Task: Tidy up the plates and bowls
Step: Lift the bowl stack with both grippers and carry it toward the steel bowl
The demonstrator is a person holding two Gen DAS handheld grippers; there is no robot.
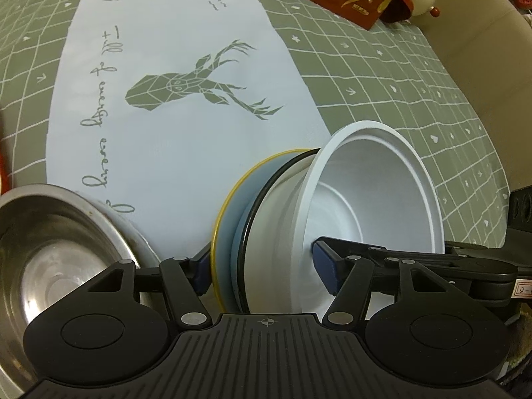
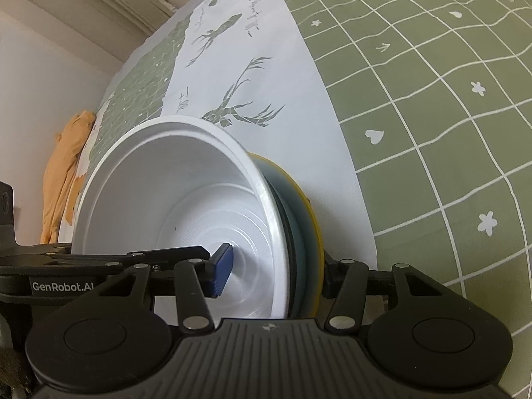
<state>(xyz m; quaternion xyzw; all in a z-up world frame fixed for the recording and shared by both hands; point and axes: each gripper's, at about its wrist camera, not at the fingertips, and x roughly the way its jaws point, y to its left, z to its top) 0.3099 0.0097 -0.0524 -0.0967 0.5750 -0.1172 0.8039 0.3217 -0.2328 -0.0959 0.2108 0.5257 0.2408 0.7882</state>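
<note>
Both your tongs, left [image 1: 264, 262] and right [image 2: 272, 274], clamp the nested stack: white bowl [image 1: 375, 199] in yellow-rimmed plate [image 1: 229, 232], tilted above the bench [image 1: 415, 93]. Mid-carry; next, lower it level, then release.

White bowl [image 1: 372, 193]: thin plastic, smooth, slight sheen, moulded rings in base. Yellow-rimmed grey-blue plate [image 1: 226, 219]: smooth, matt. Round steel bowl [image 1: 56, 246]: bare metal, dull gloss, scuffed and spotted. Green grid tablecloth [image 1: 399, 76] on desk: matt cloth. Black tongs [image 2: 276, 269]: matt plastic, ribbed housing, blue ridged pads [image 2: 221, 274].
</note>
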